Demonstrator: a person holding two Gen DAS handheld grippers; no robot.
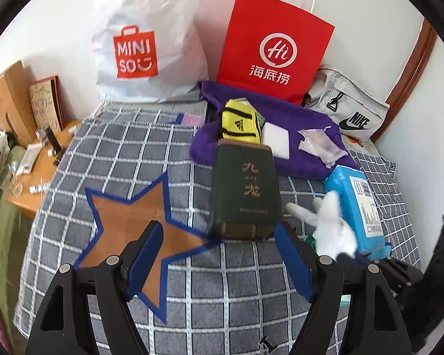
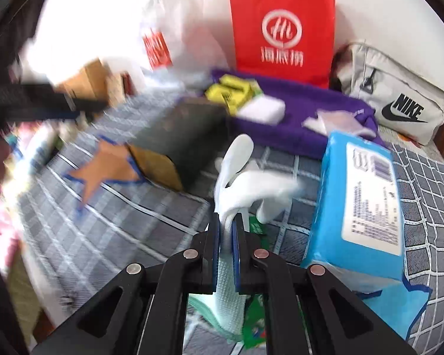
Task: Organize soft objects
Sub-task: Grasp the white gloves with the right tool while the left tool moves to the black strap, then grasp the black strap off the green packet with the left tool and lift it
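R gripper (image 2: 228,222) is clamped on a white knit glove (image 2: 245,183), its fingers flopped out past the pads, cuff trailing back betw. the jaws; a blue wet-wipes pack (image 2: 361,195) is seen just to the gripper's right, a dark green box (image 2: 183,136) ahead-left; L gripper (image 1: 219,236) is held apart, nothing gripped, above the grey checked bedspread (image 1: 109,153); the green box (image 1: 245,195) lies just ahead of its right pad; purple towel (image 1: 305,136) further ahead.

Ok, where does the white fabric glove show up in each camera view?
Left wrist view: white fabric glove lower right, beside the blue wipes pack.
Right wrist view: glove centre, clamped in the right claw.
Shared landmark: the red paper bag against the wall.
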